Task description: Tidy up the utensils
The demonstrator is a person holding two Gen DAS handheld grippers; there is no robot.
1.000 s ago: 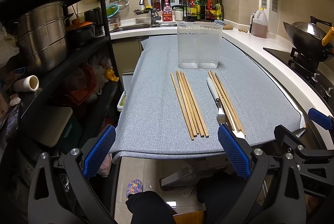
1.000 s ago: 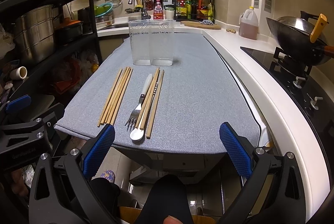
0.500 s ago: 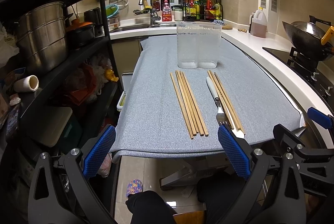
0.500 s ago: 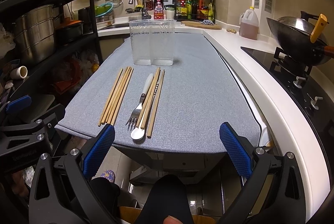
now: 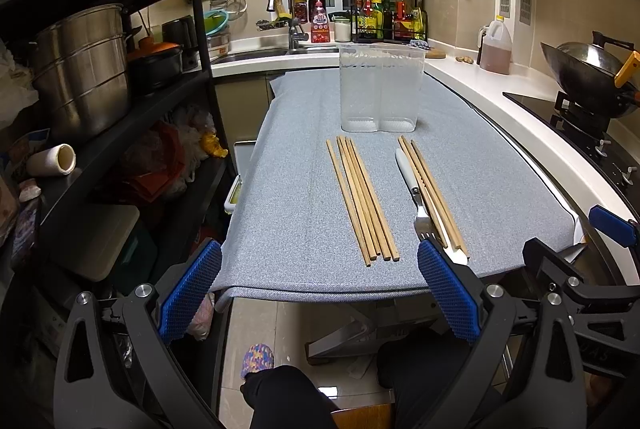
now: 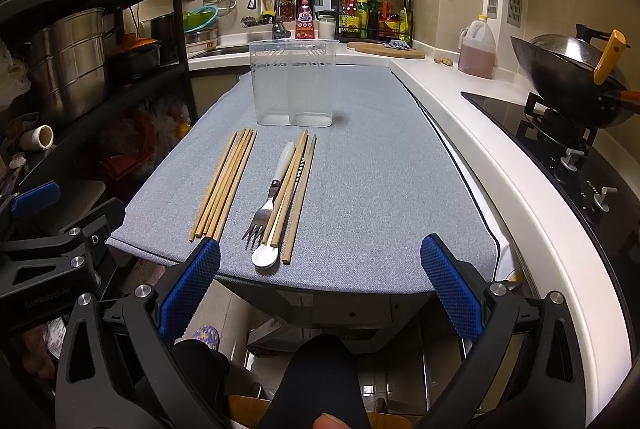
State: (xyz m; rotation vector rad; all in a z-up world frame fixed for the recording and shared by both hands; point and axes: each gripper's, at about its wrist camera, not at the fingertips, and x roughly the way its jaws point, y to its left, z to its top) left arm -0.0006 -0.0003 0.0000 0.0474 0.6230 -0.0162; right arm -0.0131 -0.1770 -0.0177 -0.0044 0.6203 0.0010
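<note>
Scanning from the left, I have my left gripper (image 5: 318, 293) hanging off the near edge of the worktop (image 5: 288, 189), jaws wide apart and holding nothing. Just ahead lies a bundle of bare chopsticks (image 5: 362, 199), packed side by side on the grey cloth. If I pinch that bundle off-centre, I expect the sticks to fan out and some to roll toward the near edge, which sits close to their tips.

Next along is the mixed pile: a fork (image 6: 267, 195) with a white handle, a white spoon (image 6: 276, 225) and more chopsticks (image 6: 299, 197), all overlapping. The spoon bowl lies near the worktop's near edge, so a clumsy drag could tip it to the floor. Grabbing one piece here may lift or flick its neighbours, since they rest on each other.

Behind both groups stands the clear two-part holder (image 6: 293, 83), upright and empty as far as I can tell. It looks light, so I judge that long sticks dropped in at a slant could knock it over.

Furthest right, my right gripper (image 6: 320, 289) is likewise spread open and empty, short of the cloth
</note>
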